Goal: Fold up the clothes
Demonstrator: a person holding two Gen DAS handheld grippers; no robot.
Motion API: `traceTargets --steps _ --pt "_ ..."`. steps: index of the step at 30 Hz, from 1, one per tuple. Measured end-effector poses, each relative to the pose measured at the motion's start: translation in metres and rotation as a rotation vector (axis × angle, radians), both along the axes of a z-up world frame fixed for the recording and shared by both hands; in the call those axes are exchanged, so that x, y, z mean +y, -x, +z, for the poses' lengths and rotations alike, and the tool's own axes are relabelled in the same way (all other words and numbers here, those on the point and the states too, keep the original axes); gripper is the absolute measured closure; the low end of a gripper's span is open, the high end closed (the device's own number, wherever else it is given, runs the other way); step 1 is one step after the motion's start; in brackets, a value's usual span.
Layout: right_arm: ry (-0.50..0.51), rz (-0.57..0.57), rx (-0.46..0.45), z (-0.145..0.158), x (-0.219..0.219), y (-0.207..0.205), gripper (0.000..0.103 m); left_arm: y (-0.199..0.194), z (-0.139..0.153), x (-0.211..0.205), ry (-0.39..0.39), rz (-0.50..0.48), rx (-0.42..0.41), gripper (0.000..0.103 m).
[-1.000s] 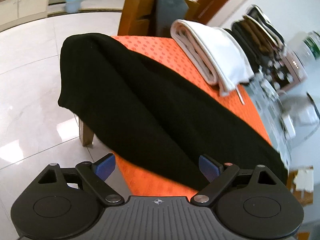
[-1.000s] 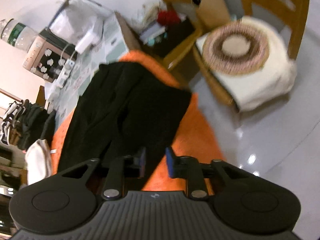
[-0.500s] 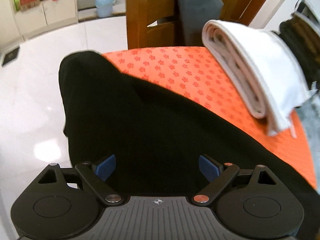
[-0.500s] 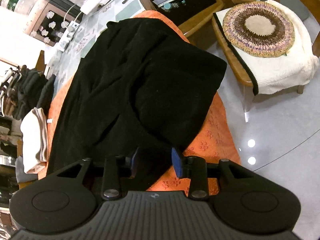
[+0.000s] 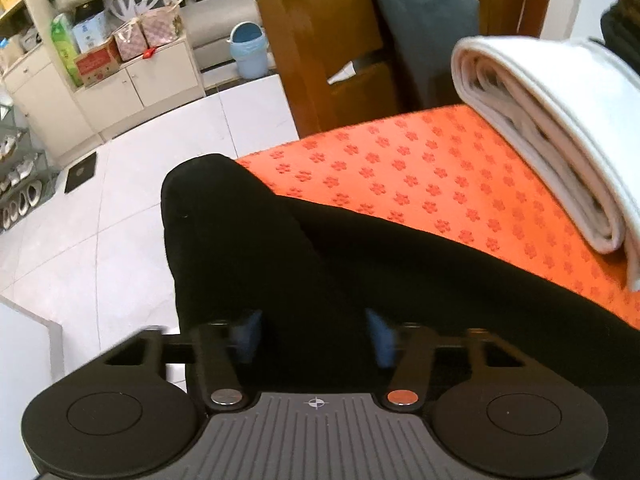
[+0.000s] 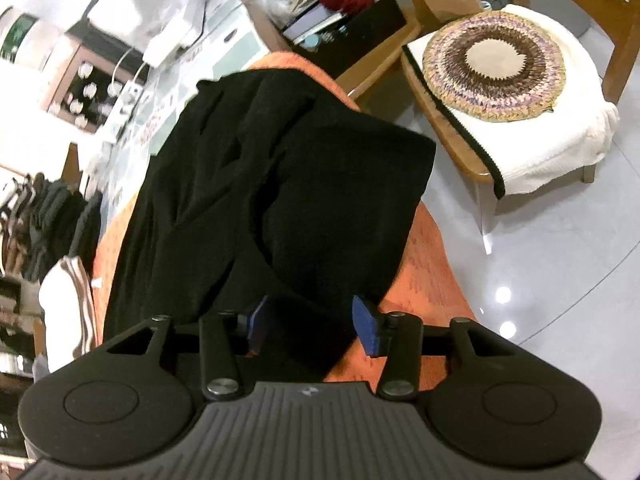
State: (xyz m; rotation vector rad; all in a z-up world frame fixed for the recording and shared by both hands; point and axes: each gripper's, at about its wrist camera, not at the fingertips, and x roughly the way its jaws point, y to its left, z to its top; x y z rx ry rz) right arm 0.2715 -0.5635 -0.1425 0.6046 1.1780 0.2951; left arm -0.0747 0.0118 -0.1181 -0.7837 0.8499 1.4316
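In the left wrist view the left gripper (image 5: 314, 338), jaws just closing, should pinch the black garment (image 5: 360, 280) on the orange cloth (image 5: 420, 172) near its edge, while in the right wrist view the right gripper (image 6: 314, 326), jaws just opening and half apart, should straddle the garment's near corner before lifting.

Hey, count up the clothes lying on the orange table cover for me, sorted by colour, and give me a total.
Black: 1, the black garment spread across the orange cover, one end hanging over the edge.
White: 1, the folded white garment at the far side.
Total: 2.
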Motion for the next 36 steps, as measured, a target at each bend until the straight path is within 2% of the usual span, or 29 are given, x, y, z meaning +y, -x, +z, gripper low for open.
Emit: traceTargets --steps 3,10,13,18,22,24,25,27,28,32,36 --pt "0.013 -0.024 0.006 -0.002 -0.001 -0.005 0.049 0.013 0.007 -0.010 -0.020 0.020 -0.069 0.079" --pt "0.032 -0.108 0.025 -0.014 -0.016 -0.015 0.048 0.056 0.033 -0.047 -0.054 0.090 -0.203 0.085" --pt "0.032 -0.138 0.048 -0.025 -0.022 -0.023 0.048 0.075 0.046 -0.069 -0.065 0.089 -0.248 0.085" --pt "-0.058 -0.177 0.091 -0.044 -0.032 -0.035 0.048 0.110 0.057 -0.115 -0.047 0.115 -0.309 0.086" --pt "-0.158 -0.215 0.122 -0.059 -0.039 -0.045 0.049 0.134 0.048 -0.142 -0.027 0.148 -0.377 0.086" --pt "-0.193 -0.232 0.140 -0.065 -0.041 -0.049 0.054 0.137 0.041 -0.147 -0.025 0.149 -0.396 0.086" --pt "-0.197 -0.240 0.146 -0.065 -0.042 -0.050 0.062 0.137 0.039 -0.148 -0.030 0.147 -0.404 0.087" --pt "-0.217 -0.242 0.127 -0.063 -0.047 -0.050 0.090 0.135 0.038 -0.147 -0.047 0.139 -0.413 0.087" --pt "-0.232 -0.244 0.115 -0.060 -0.049 -0.050 0.096 0.134 0.037 -0.146 -0.054 0.138 -0.419 0.087" --pt "-0.277 -0.252 0.064 -0.042 -0.058 -0.050 0.096 0.131 0.044 -0.137 -0.085 0.145 -0.457 0.087" --pt "-0.299 -0.231 -0.044 -0.008 -0.060 -0.052 0.096 0.128 0.056 -0.126 -0.124 0.139 -0.502 0.087"
